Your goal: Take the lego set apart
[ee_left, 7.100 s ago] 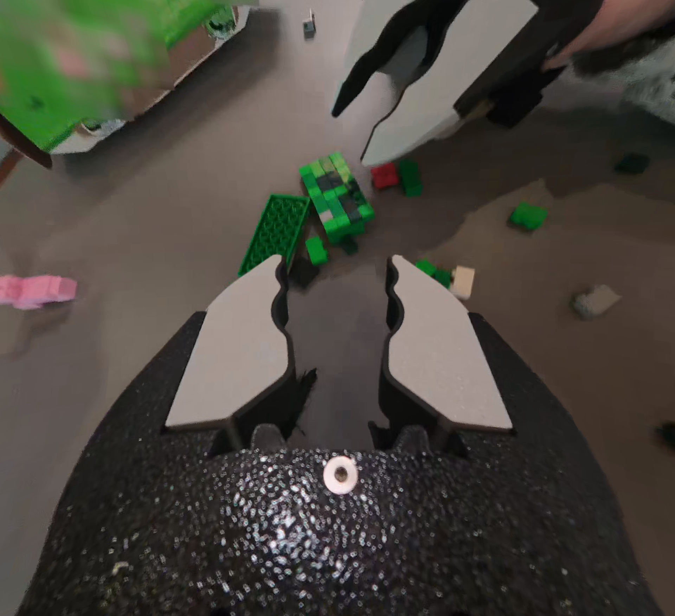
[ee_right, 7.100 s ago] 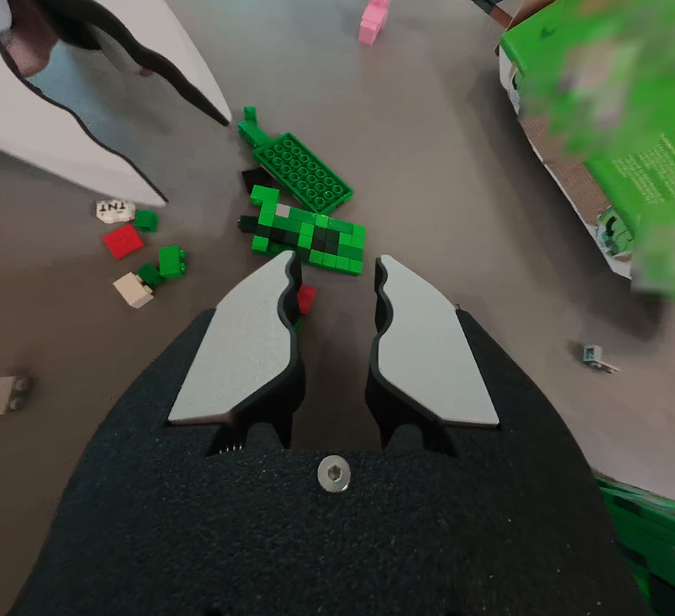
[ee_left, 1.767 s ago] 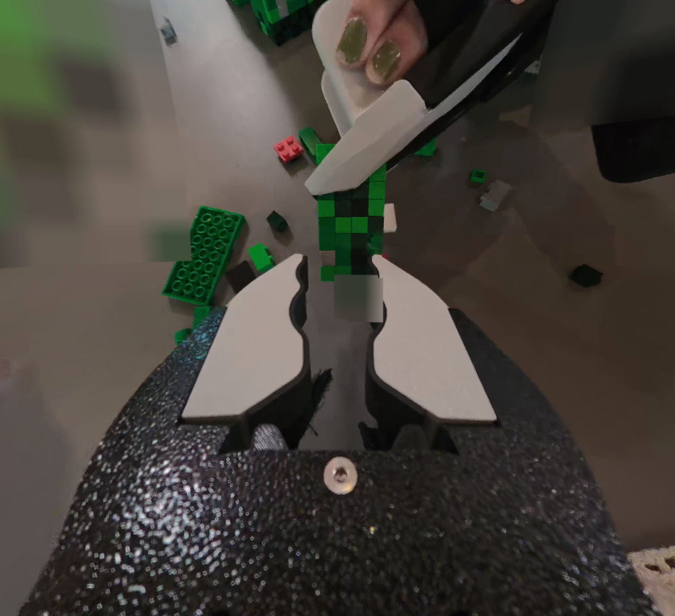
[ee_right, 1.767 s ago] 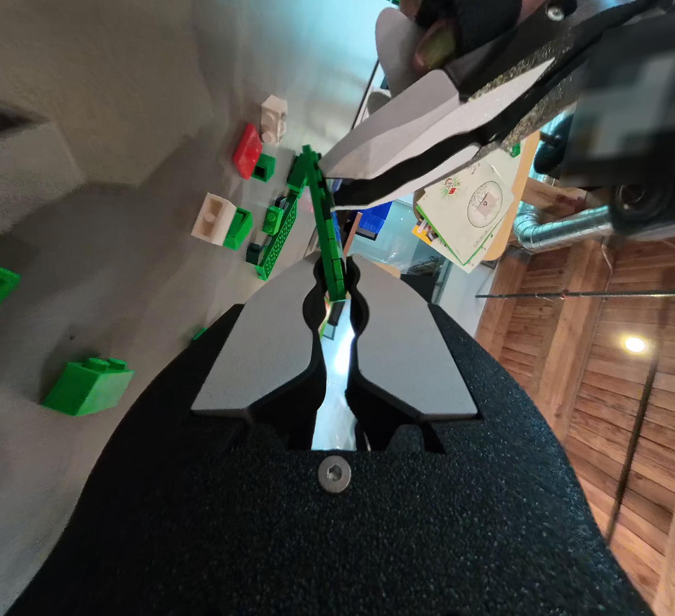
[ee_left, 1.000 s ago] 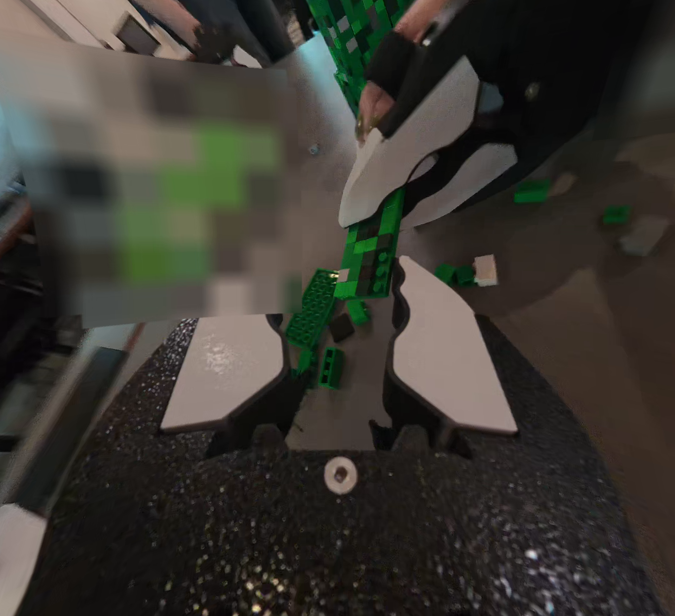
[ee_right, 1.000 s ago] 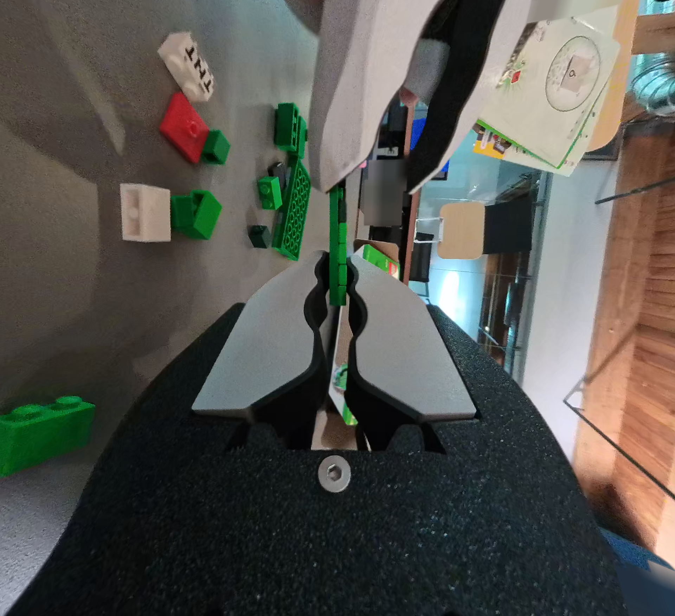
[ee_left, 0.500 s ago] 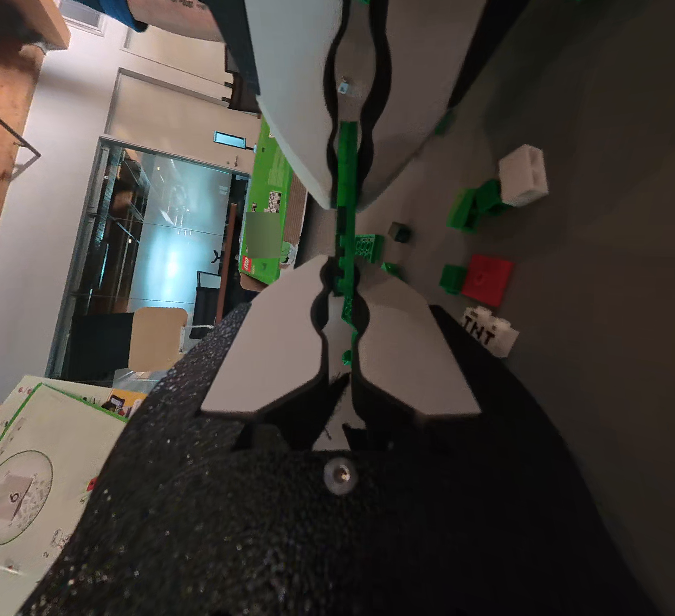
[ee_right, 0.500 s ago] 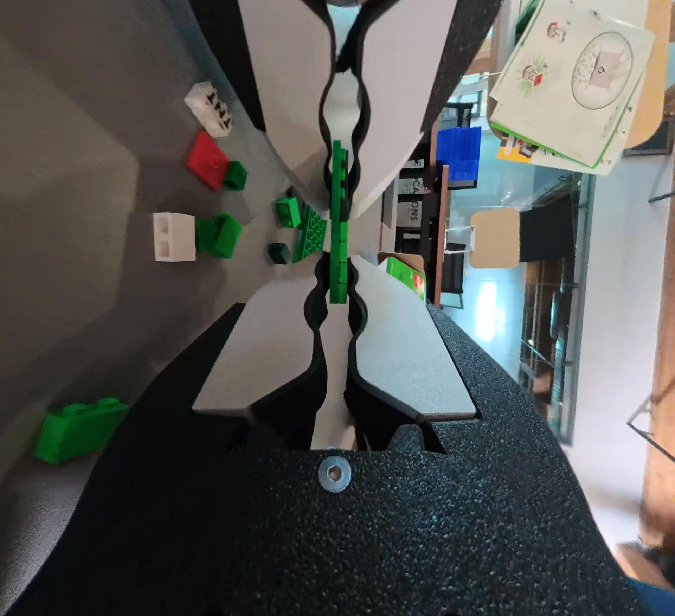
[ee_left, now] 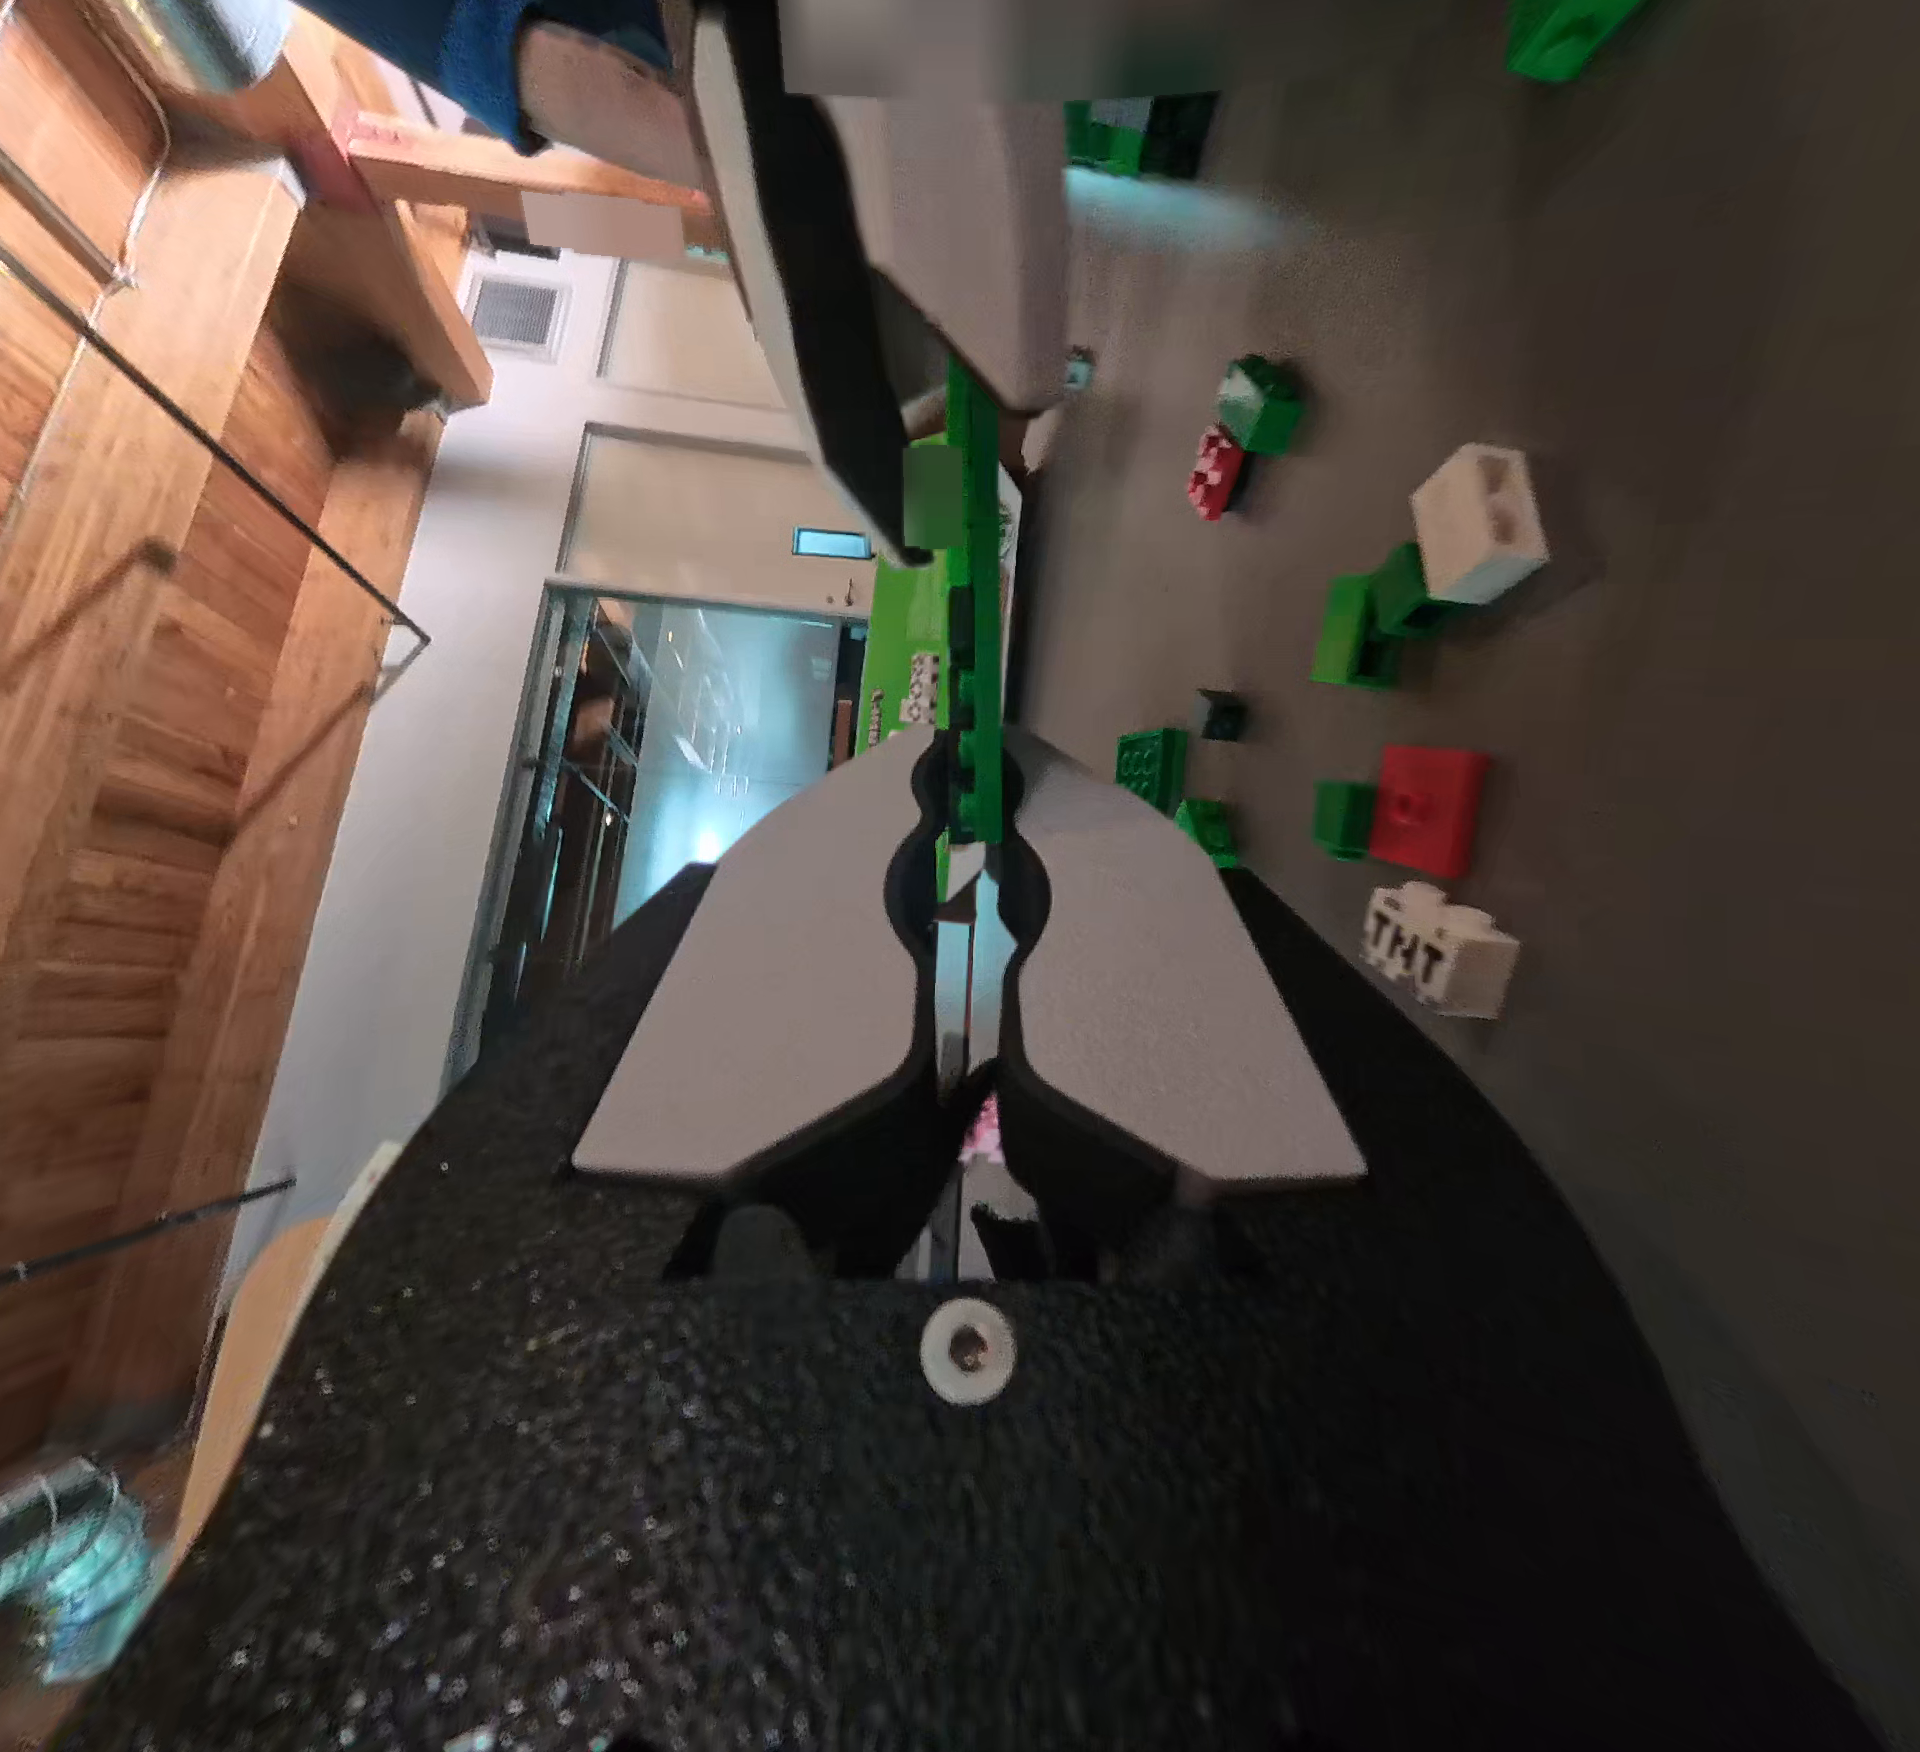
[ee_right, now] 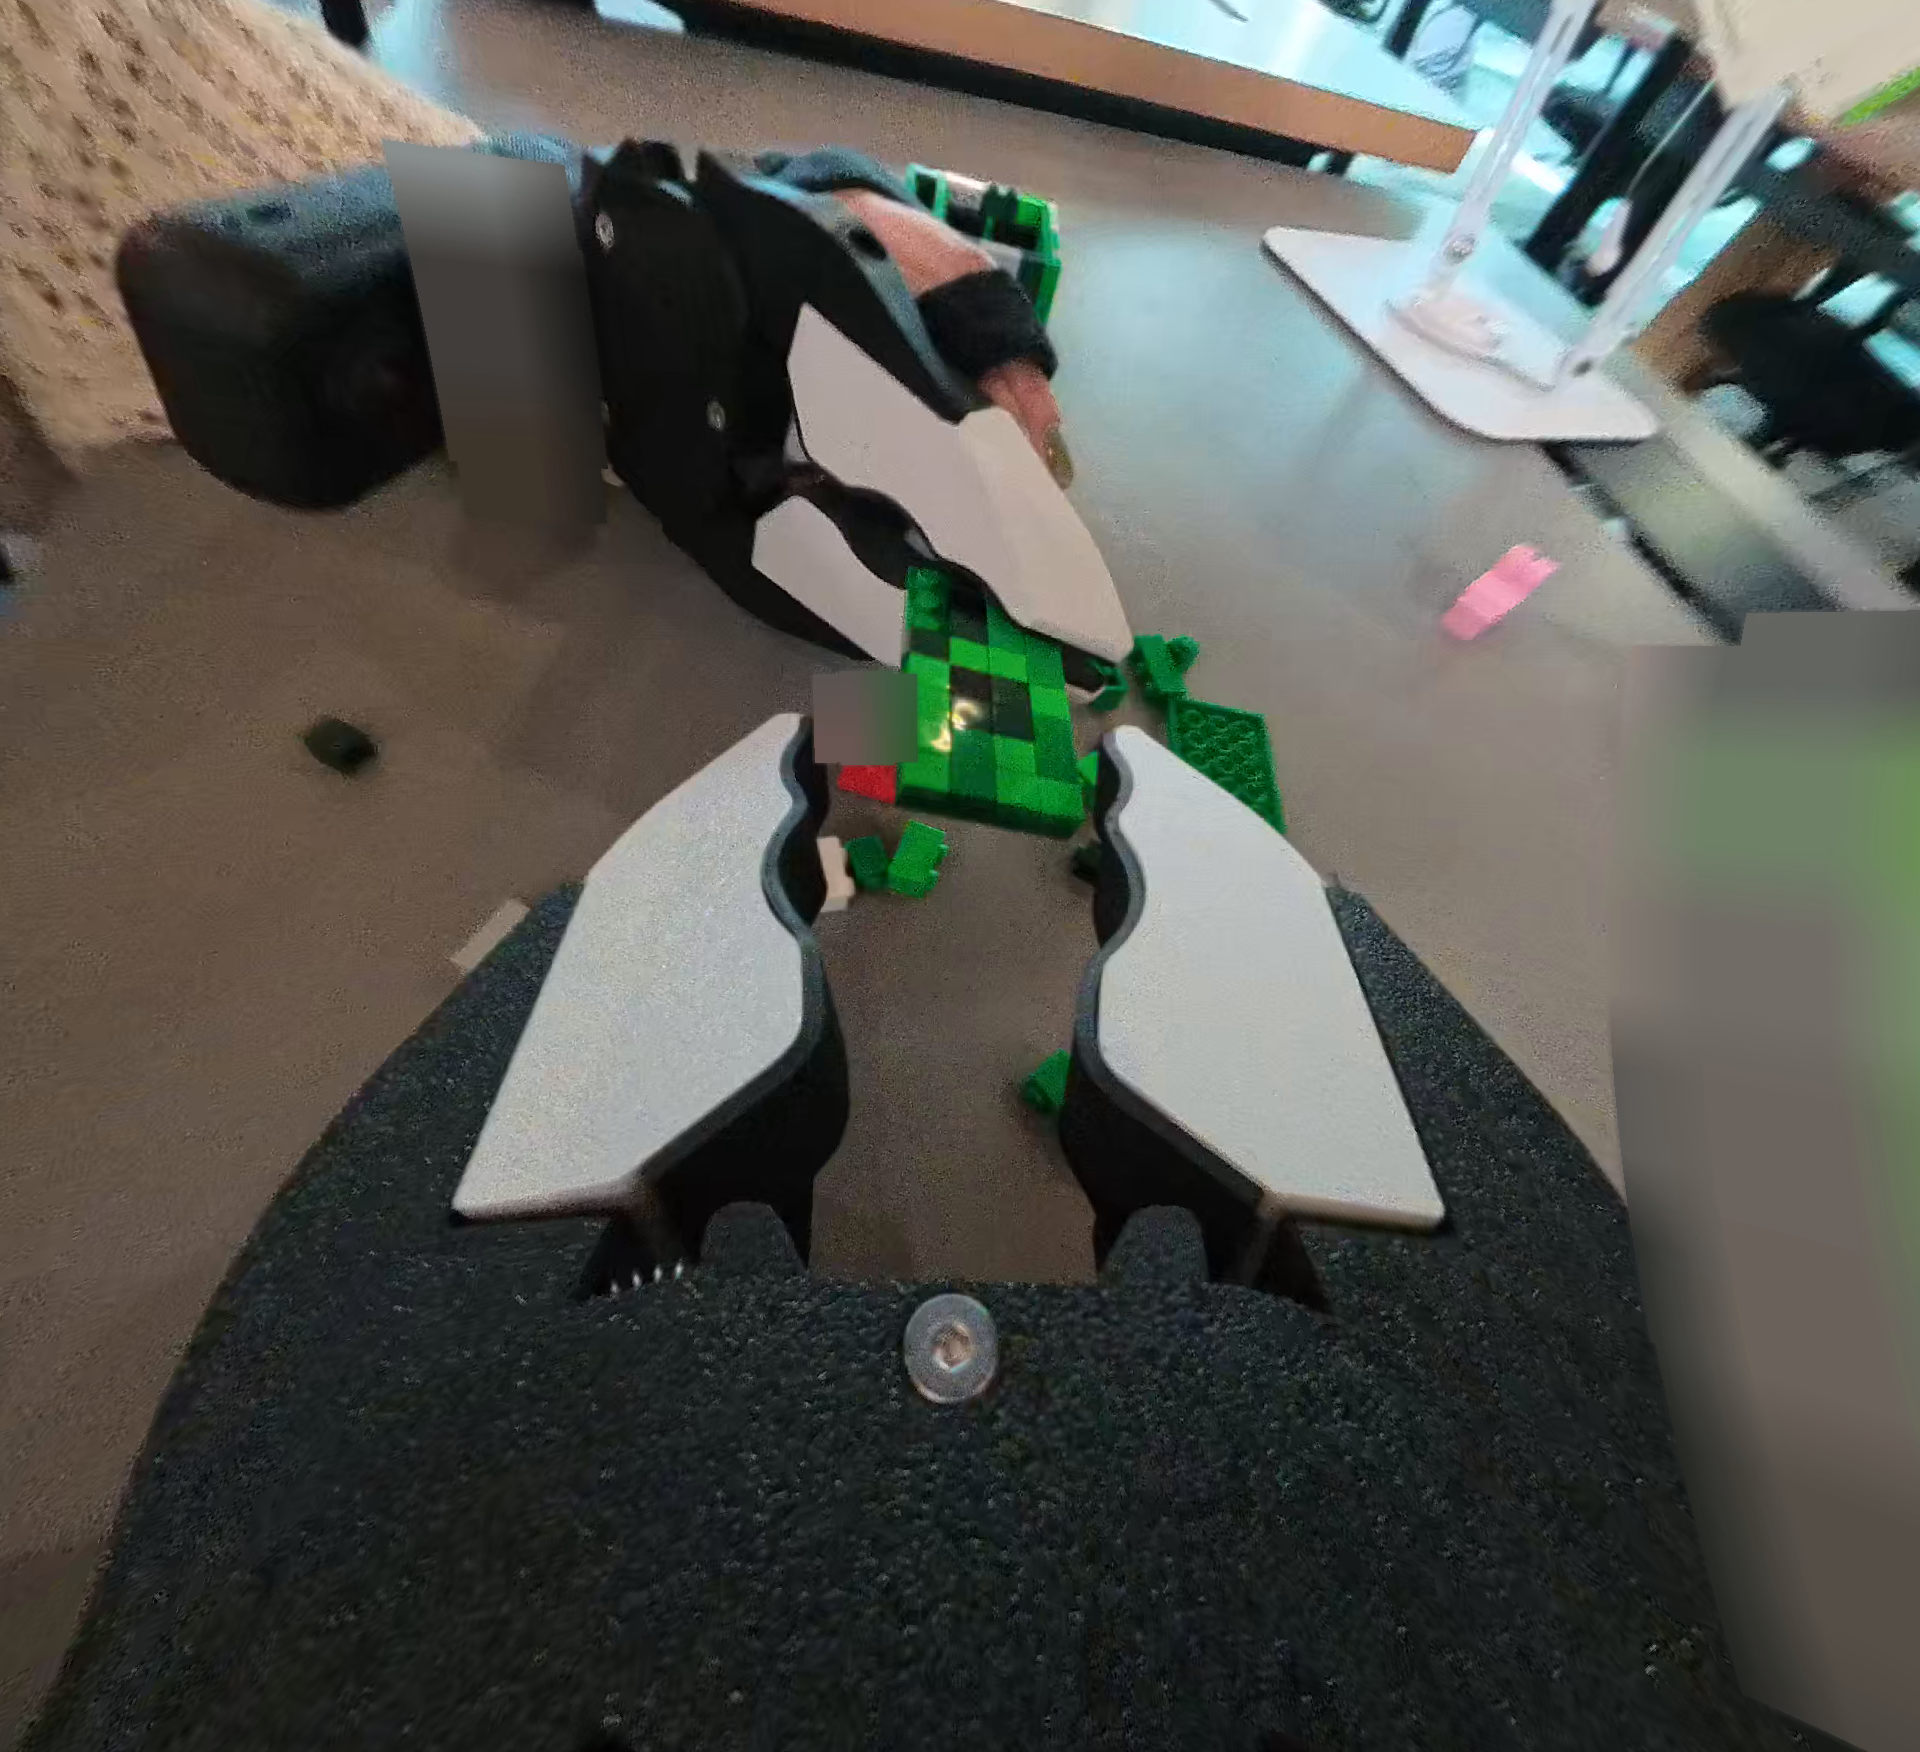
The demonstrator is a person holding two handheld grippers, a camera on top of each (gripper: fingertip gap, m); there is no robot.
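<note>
A flat green and black lego panel [ee_right: 987, 726] hangs above the grey table. My left gripper [ee_left: 977, 767] is shut on one end of the panel [ee_left: 977, 622], which shows edge-on in the left wrist view. In the right wrist view the left gripper [ee_right: 1091, 663] clamps the panel's far end. My right gripper [ee_right: 956, 746] is open, with the panel's near end between its spread fingertips and no grip on it. It shows in the left wrist view at the top [ee_left: 966, 476].
Loose pieces lie on the table [ee_left: 1714, 767]: a white printed brick [ee_left: 1439, 959], a red tile [ee_left: 1423, 809], a white brick [ee_left: 1481, 523], green bricks [ee_left: 1361, 632], a green grid plate [ee_right: 1226, 757], a pink brick [ee_right: 1496, 601]. A clear stand [ee_right: 1455, 352] is at back right.
My left gripper went from open to shut on the panel's end. My right gripper, shut on the panel before, has opened and let go. Both views have swung round.
</note>
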